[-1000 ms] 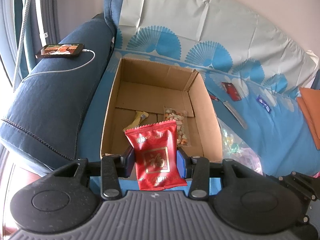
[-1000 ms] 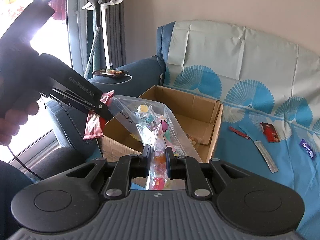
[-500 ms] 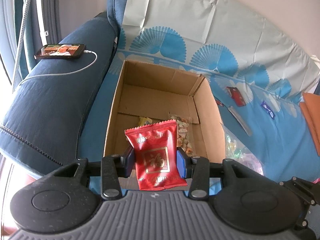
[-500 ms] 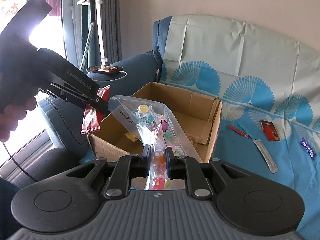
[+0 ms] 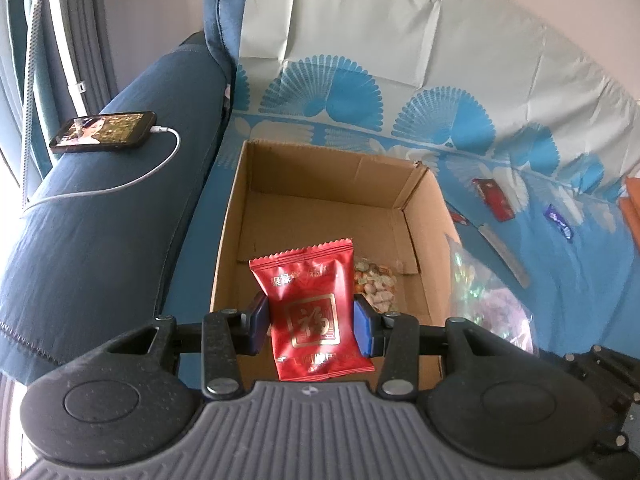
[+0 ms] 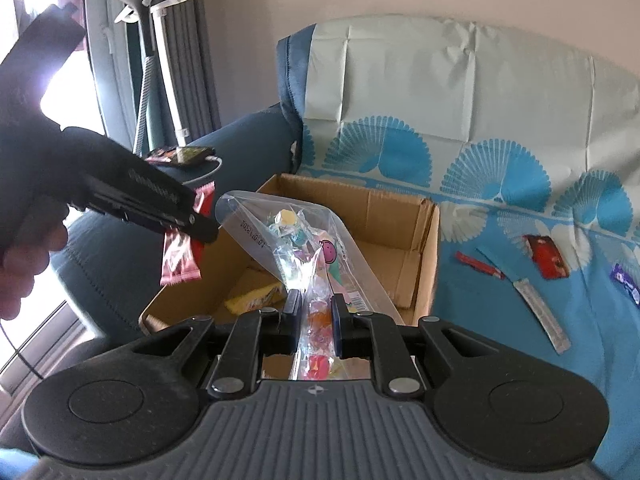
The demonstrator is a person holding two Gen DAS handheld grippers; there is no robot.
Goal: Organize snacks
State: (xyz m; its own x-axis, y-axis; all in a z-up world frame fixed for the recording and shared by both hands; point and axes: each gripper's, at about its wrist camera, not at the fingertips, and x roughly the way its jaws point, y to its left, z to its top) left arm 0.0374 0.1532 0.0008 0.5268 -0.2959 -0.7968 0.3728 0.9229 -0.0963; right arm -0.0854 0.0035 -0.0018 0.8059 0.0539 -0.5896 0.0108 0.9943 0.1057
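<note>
My left gripper (image 5: 311, 322) is shut on a red snack packet (image 5: 312, 308) and holds it over the near end of an open cardboard box (image 5: 320, 176) on the sofa. A clear bag of nuts (image 5: 376, 284) lies on the box floor. My right gripper (image 6: 314, 320) is shut on a clear bag of candies (image 6: 304, 248) just above the box (image 6: 360, 204), near its front right side. In the right wrist view the left gripper (image 6: 188, 220) with the red packet (image 6: 182, 256) hangs over the box's left edge. A yellow packet (image 6: 256, 300) lies inside the box.
Loose snacks lie on the blue patterned sofa cover right of the box: a red packet (image 5: 492, 198), a purple bar (image 5: 560, 222), a long white stick (image 5: 504, 254). A phone (image 5: 104, 132) on a cable rests on the left armrest. An orange cloth (image 5: 632, 208) lies far right.
Both grippers have moved forward over the box with their packets. The box now fills more of each view, and the yellow packet has gone behind the red packet in the left view.
</note>
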